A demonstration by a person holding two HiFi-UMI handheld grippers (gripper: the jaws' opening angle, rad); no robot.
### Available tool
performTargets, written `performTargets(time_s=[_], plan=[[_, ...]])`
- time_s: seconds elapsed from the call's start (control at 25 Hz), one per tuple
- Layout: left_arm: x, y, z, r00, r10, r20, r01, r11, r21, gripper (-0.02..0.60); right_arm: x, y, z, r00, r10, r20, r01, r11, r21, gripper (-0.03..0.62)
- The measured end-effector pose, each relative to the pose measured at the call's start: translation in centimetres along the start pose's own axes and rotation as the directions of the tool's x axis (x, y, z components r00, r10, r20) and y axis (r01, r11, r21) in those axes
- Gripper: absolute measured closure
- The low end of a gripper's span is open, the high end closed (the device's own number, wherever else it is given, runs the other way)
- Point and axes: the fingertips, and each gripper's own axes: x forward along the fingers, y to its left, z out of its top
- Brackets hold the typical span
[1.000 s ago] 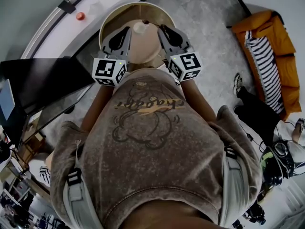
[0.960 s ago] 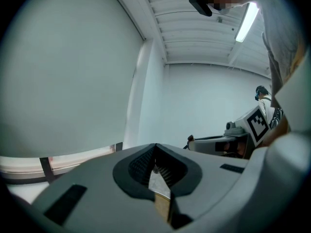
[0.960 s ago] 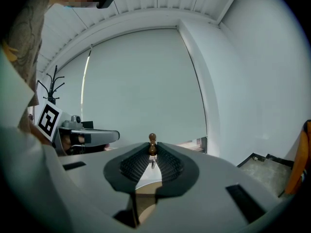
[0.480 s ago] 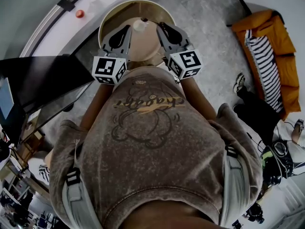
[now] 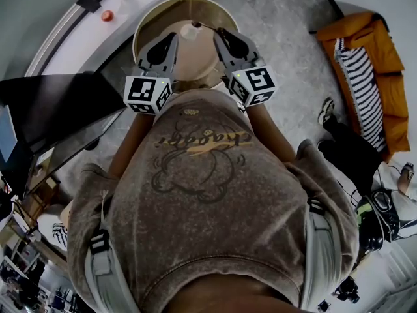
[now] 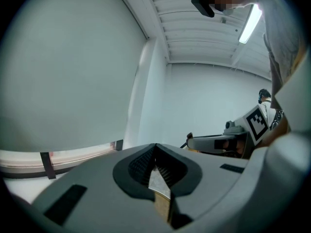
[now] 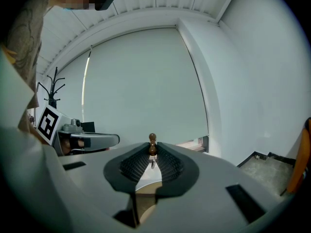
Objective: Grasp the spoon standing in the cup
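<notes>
In the head view a small pale cup (image 5: 188, 32) stands on the round tan table (image 5: 156, 15), between the two grippers. A thin spoon (image 5: 203, 27) leans out of it toward my right gripper (image 5: 217, 34). In the right gripper view the spoon's slim handle with its brown knob (image 7: 152, 140) sticks up between the closed jaws of the right gripper (image 7: 152, 155), pinched there. My left gripper (image 5: 172, 39) hovers just left of the cup. In its own view the left gripper (image 6: 155, 148) is shut, tips meeting with nothing between them.
A small red object (image 5: 105, 15) sits on the white ledge beyond the table. A dark desk (image 5: 52, 106) lies at the left. An orange sofa with striped cloth (image 5: 365, 64) and a seated person's legs (image 5: 342, 145) are at the right. The holder's torso fills the lower frame.
Both grippers, the cup and the table have drifted slightly up in the head view. The right gripper stays at the spoon and the left stays beside the cup.
</notes>
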Motion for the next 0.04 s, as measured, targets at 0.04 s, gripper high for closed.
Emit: performTargets(time_s=[0.04], plan=[[-0.03, 0.07, -0.04, 1.0, 0.001, 0.0, -0.001, 1.0, -0.005, 0.565, 0.03, 0.02, -0.04, 1.0, 0.0, 0.0, 0.0, 1.0, 0.001, 0.534]])
